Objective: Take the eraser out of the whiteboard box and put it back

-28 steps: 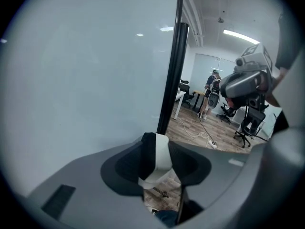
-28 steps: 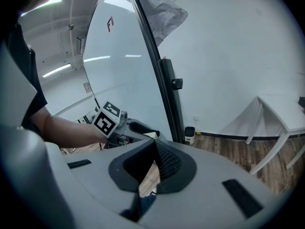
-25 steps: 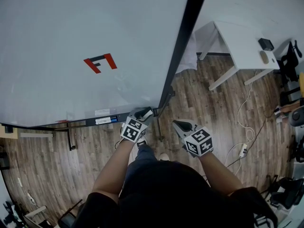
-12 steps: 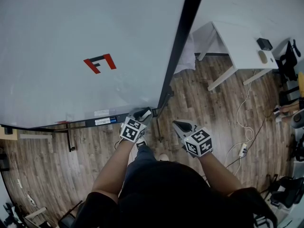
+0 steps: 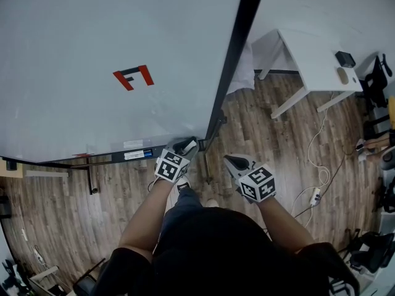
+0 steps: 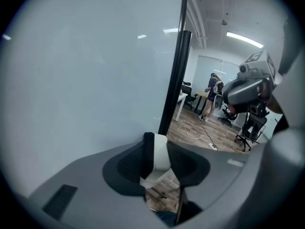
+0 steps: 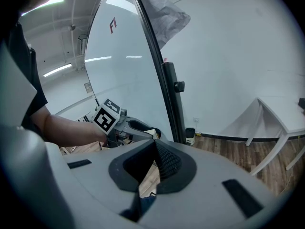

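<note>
left gripper (image 5: 184,145) jaws, just closing, clamped on eraser (image 6: 160,157); right gripper (image 7: 155,149) jaws together. eraser should be kept level, eased into box (image 5: 105,160), seemingly under whiteboard (image 5: 92,54).

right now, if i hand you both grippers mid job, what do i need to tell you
Left gripper: shut on the eraser, white body and black felt between the pads; its jaws have just been closing on it.
Right gripper: shut and empty, held off to the right above the floor.
The eraser is at the lower right corner of the whiteboard, by the right end of the whiteboard box, the dark ledge under the board.
Done: eraser gripped. It looks clear of the box, but I can't be sure.
Left: set it back in the box and let go.
</note>
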A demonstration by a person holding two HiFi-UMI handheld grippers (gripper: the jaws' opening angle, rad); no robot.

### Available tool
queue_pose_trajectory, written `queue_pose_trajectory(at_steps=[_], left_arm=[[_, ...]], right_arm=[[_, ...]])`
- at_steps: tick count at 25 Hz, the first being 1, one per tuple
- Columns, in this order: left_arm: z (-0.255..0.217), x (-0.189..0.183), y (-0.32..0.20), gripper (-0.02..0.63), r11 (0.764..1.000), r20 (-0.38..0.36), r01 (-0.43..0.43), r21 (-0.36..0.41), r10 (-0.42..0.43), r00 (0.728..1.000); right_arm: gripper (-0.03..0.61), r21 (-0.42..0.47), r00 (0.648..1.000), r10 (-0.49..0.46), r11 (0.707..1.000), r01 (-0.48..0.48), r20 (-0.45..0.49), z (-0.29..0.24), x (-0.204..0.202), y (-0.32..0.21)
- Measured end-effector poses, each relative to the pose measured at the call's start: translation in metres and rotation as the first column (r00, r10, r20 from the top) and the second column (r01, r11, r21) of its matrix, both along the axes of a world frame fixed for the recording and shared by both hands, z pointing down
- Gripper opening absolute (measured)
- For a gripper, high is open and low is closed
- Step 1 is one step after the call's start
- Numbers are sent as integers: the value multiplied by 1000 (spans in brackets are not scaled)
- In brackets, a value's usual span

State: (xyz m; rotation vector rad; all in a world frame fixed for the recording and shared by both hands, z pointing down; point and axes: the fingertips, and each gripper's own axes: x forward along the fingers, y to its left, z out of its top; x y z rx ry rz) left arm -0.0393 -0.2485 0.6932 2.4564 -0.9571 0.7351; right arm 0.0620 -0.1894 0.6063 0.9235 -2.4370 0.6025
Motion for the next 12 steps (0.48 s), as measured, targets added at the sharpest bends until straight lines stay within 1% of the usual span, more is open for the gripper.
queue_pose_trajectory(at_steps=[12], left_arm=[[-23,-4,4,152,999,-13,29,42,-28,1000]], right_arm=[[-5,25,999,-36,999,36,-4,-11,1,0]])
